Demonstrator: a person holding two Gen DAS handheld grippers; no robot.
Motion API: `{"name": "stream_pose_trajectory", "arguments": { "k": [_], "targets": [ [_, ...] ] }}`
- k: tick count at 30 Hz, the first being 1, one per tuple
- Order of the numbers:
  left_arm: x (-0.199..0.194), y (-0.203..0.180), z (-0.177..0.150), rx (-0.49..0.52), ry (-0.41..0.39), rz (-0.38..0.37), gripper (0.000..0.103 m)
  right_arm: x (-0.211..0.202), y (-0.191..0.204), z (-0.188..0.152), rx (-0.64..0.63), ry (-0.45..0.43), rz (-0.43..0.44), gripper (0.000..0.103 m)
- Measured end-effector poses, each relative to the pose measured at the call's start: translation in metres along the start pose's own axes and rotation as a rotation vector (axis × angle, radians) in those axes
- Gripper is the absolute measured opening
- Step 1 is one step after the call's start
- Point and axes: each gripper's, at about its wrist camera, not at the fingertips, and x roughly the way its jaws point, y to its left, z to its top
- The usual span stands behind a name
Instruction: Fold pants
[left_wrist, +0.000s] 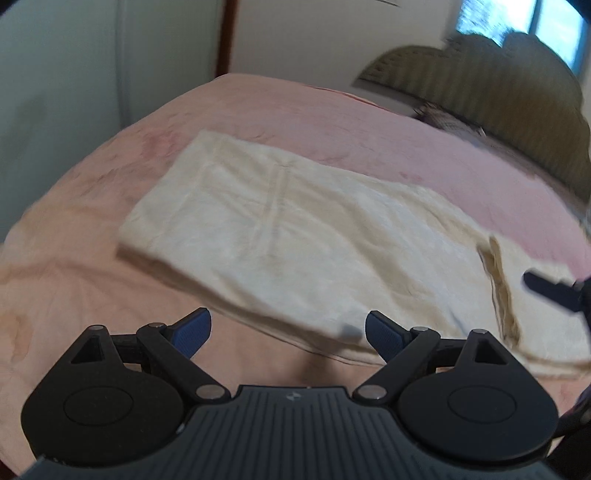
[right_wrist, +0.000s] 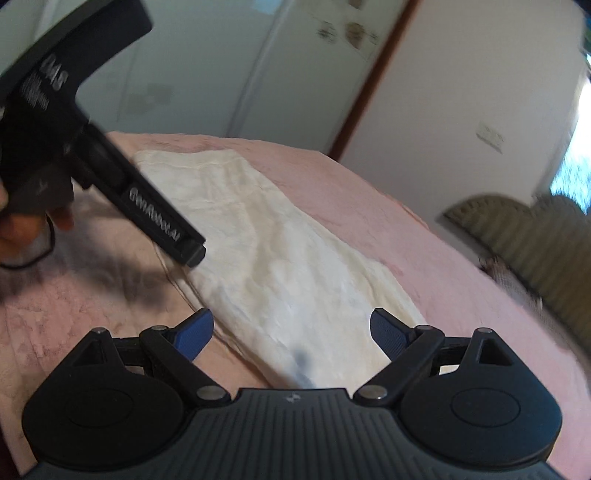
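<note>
The left gripper (left_wrist: 288, 330) and right gripper (right_wrist: 291, 332) are hovering wide open, empty, over the pants (left_wrist: 280, 229) lying mid-bed (left_wrist: 74, 229); both should be pinching matching corners squarely.

One pair of pants (left_wrist: 280, 236), two claws, one pink bedcover (left_wrist: 74, 206), one headboard (left_wrist: 480, 85)
</note>
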Motion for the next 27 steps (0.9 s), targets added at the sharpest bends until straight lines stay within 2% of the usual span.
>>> {"name": "stream_pose_trajectory", "arguments": {
  "k": [5,7,9,12,15,17,19,21,22,25,26,27],
  "targets": [
    [0.005,0.051,0.018,-0.253,0.065,-0.088,0.09,0.026,0.03,0.024,-0.137,-0.044,0.08,0.091],
    [0.013,0.065,0.022,-0.341,0.1,-0.154,0.09,0.04,0.043,0.032,-0.198,-0.048,0.075,0.083],
    [0.02,0.076,0.024,-0.427,0.126,-0.22,0.09,0.055,0.053,0.038,-0.237,-0.043,0.077,0.079],
    [0.028,0.087,0.025,-0.514,0.138,-0.274,0.091,0.071,0.065,0.044,-0.269,-0.009,0.11,0.069],
    [0.034,0.096,0.026,-0.576,0.145,-0.309,0.092,0.076,0.081,0.046,-0.321,-0.012,0.113,0.067],
    [0.039,0.101,0.026,-0.629,0.14,-0.344,0.092,0.081,0.09,0.046,-0.366,-0.024,0.093,0.06],
    [0.043,0.106,0.025,-0.683,0.136,-0.383,0.089,0.088,0.095,0.046,-0.385,-0.03,0.071,0.047],
    [0.047,0.11,0.025,-0.728,0.122,-0.408,0.083,0.091,0.095,0.046,-0.379,-0.041,0.06,0.038],
    [0.049,0.111,0.026,-0.736,0.122,-0.41,0.08,0.091,0.093,0.046,-0.37,-0.049,0.06,0.037],
    [0.052,0.11,0.028,-0.724,0.111,-0.399,0.055,0.084,0.085,0.045,-0.312,-0.072,0.049,0.037],
    [0.051,0.11,0.029,-0.717,0.103,-0.382,0.043,0.085,0.083,0.048,-0.287,-0.066,0.055,0.037],
    [0.049,0.11,0.03,-0.709,0.092,-0.376,0.036,0.085,0.08,0.05,-0.269,-0.058,0.063,0.038]
  ]
}}
